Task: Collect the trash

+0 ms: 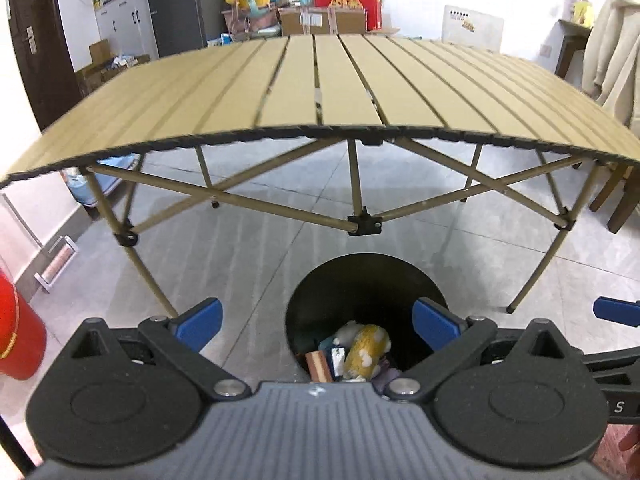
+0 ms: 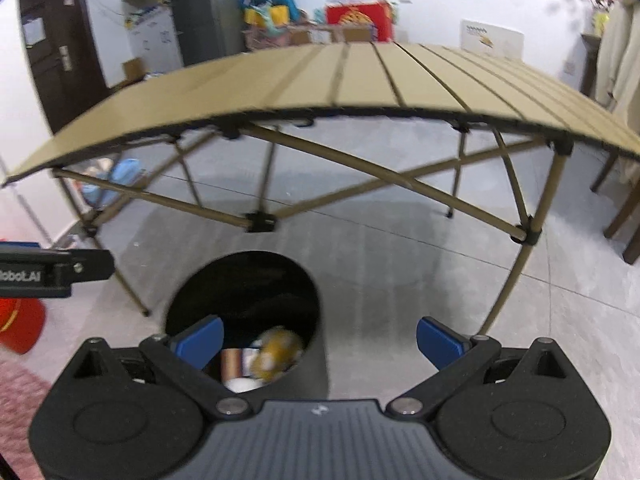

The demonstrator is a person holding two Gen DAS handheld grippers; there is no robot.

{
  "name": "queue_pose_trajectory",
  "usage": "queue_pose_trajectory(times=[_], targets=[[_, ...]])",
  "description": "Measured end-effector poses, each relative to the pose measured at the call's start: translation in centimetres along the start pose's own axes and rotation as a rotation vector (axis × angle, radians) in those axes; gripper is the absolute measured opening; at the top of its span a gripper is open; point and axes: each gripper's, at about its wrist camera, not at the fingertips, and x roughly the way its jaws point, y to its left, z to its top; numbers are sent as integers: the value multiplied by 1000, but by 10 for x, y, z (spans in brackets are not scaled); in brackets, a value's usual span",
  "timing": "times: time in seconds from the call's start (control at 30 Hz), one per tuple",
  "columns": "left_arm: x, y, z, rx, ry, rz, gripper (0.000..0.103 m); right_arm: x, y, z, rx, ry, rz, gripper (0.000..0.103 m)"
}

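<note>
Where the grey tiled floor [image 1: 248, 264] runs under it, a tan slatted folding table [image 1: 320, 84] stands on crossed tan legs, its top bare in both wrist views. Behind it along the far wall: stacked cardboard boxes [image 1: 320, 20], a red gift box [image 1: 347, 2], a dark door [image 1: 36, 36] at left, a pale coat [image 1: 612, 60] hanging at right. A red bucket [image 1: 18, 328] sits on the floor at far left. On the near side of the table stands a black round trash bin [image 1: 360, 280], open-topped. Trash lies inside: a yellow spotted wrapper [image 1: 366, 350], a brown-striped packet [image 1: 319, 366], and some white and blue scraps, too blurred in the right wrist view to name, probably paper. Left gripper [image 1: 318, 324] hangs over the bin mouth, blue pads [image 1: 200, 324] spread wide, nothing between them. Right gripper [image 2: 318, 340] likewise spread wide and empty, its left pad [image 2: 198, 340] over the bin's rim, its right pad over bare floor.
</note>
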Motion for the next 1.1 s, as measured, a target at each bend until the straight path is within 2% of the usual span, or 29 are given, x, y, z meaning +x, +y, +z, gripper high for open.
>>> queue_pose_trajectory(times=[0.33,0.53,0.77,1.1], targets=[[-90,29,-25,5,-29,-32,103,-99,38,-11,-10,-39,21,103],[-130,34,-47,0,-29,-59,103,-145,60,-13,-40,-48,-25,103],[-157,40,-69,-7,-13,-64,103,-175,74,-22,-17,-16,-46,103],[-173,48,-73,-29,-32,-49,103,-195,81,-25,-13,-39,-62,103]])
